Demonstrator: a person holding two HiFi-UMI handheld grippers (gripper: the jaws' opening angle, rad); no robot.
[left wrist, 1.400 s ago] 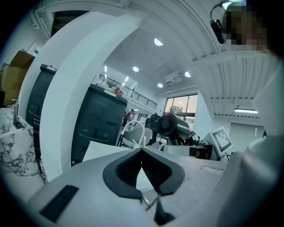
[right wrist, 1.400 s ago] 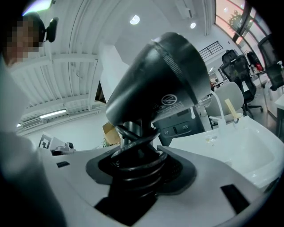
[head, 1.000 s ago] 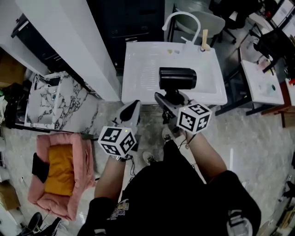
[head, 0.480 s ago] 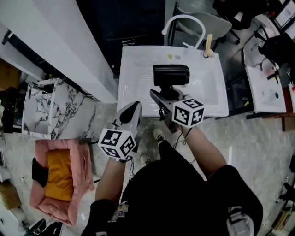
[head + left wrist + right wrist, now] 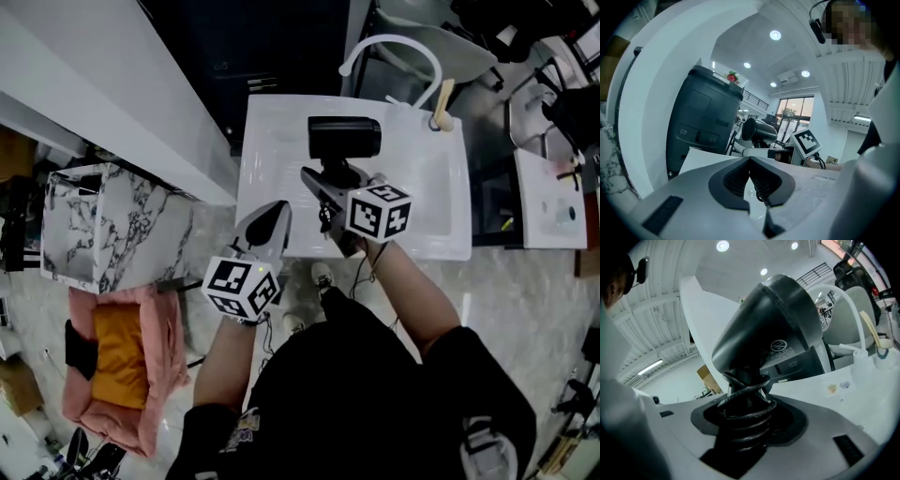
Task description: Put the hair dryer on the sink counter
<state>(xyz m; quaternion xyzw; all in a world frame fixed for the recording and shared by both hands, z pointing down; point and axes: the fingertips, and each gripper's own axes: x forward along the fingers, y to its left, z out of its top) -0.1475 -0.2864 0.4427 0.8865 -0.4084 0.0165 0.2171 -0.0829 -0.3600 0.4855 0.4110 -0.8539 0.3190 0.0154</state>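
Observation:
The black hair dryer (image 5: 344, 138) hangs over the white sink counter (image 5: 272, 155), its barrel lying crosswise. My right gripper (image 5: 326, 184) is shut on the hair dryer's handle, and the coiled black cord is wrapped round that handle between the jaws. In the right gripper view the hair dryer (image 5: 768, 329) fills the middle, above my right gripper (image 5: 746, 405). My left gripper (image 5: 277, 210) hovers at the counter's front left edge, shut with nothing in it. In the left gripper view its jaws meet at my left gripper (image 5: 751, 161), and the hair dryer (image 5: 758, 131) shows beyond.
A curved white faucet (image 5: 394, 47) and a wooden-handled tool (image 5: 442, 101) stand at the counter's back right. A marble-patterned cabinet (image 5: 112, 225) and a pink pet bed (image 5: 112, 361) lie to the left. A dark appliance (image 5: 701, 126) stands behind the counter. Another white table (image 5: 553, 187) is at the right.
My right gripper has carried the hair dryer farther back over the sink counter. The left gripper has come up to the counter's front edge, still shut.

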